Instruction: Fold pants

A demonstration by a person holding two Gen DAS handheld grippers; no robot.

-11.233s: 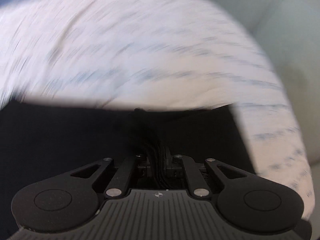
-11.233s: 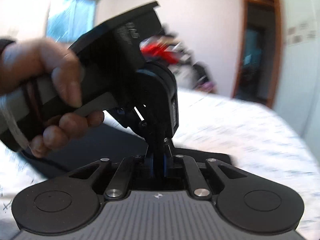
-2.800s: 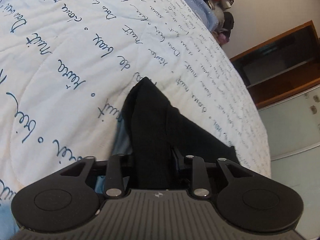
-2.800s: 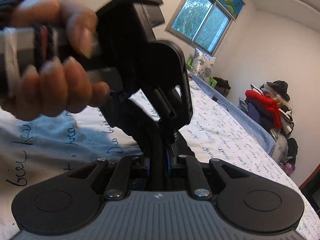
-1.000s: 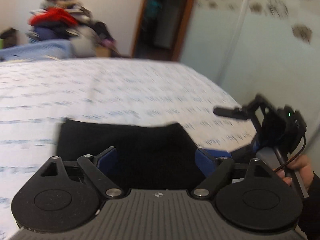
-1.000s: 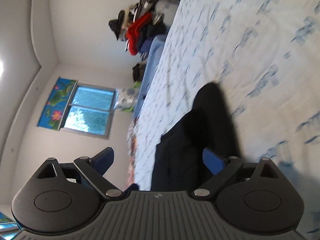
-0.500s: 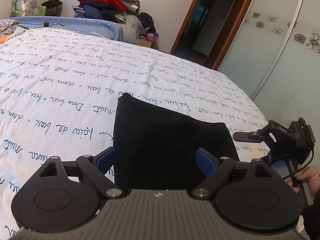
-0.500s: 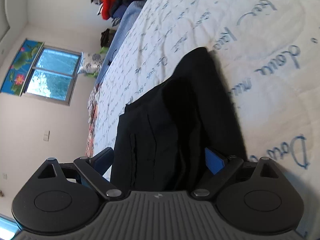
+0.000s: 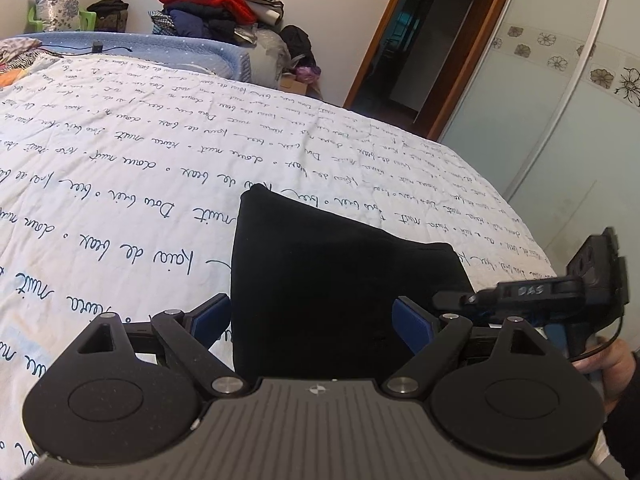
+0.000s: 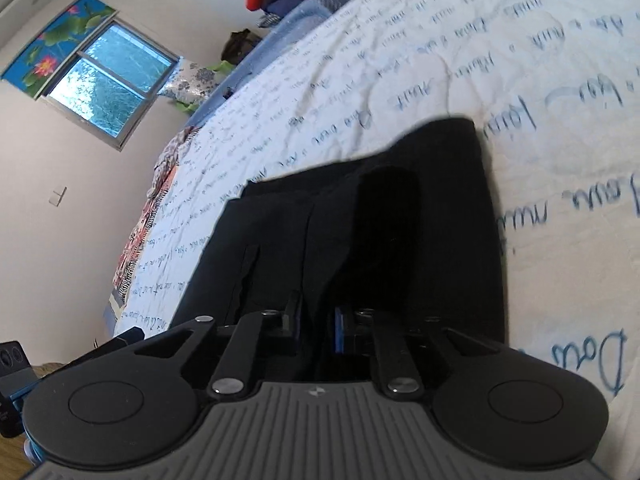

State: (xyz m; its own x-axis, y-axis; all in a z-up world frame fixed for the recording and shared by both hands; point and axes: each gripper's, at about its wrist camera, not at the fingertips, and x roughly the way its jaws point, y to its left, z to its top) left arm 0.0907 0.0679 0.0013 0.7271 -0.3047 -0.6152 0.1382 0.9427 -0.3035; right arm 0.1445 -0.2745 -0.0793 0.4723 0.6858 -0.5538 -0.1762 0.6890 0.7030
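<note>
The black pants (image 9: 332, 280) lie folded into a compact stack on the white bedspread with blue script (image 9: 140, 152). My left gripper (image 9: 310, 322) is open, its blue pads either side of the stack's near edge, just above it. My right gripper (image 10: 316, 326) is shut on the near edge of the pants (image 10: 360, 220), fabric pinched between its fingers. The right gripper also shows in the left wrist view (image 9: 560, 292) at the stack's right side, held by a hand.
A pile of clothes (image 9: 216, 4) sits beyond the far end of the bed. A doorway (image 9: 416, 40) and a frosted sliding wardrobe door (image 9: 560, 120) are to the right. A window (image 10: 108, 92) is on the far wall.
My right gripper has closed on the near edge of the folded pants; it was open half a second ago. My left gripper stays open and has steadied over the stack.
</note>
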